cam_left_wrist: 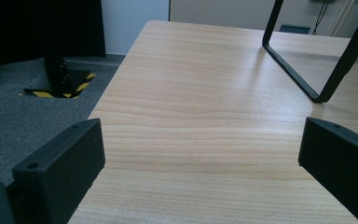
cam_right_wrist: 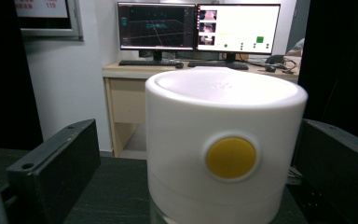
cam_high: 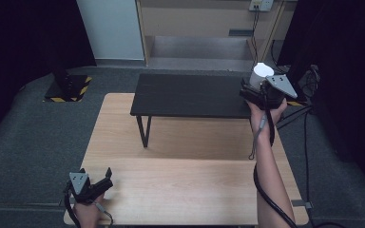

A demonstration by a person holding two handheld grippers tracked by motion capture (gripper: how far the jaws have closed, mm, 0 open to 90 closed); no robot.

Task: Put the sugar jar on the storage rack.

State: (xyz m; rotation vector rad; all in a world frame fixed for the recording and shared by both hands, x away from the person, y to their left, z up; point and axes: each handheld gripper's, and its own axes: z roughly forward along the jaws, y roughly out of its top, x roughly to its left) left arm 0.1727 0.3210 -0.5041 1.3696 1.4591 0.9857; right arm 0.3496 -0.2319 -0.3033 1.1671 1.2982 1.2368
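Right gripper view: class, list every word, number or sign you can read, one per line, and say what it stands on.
"119": red digits on the wall sign at top left, probably; its other red characters are too blurred to read.
Left monitor: text too small to read.
Right monitor: text too small to read.
White cup: yellow dot, no readable text.

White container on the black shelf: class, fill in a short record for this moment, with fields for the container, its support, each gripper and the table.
container: white round container with a yellow disc on its side, upright
support: black raised shelf, container at its far right end
right gripper: jaws open, one on each side of the container, a gap visible on the left side
left gripper: jaws open, nothing between them, at the near left corner
table: light wooden table
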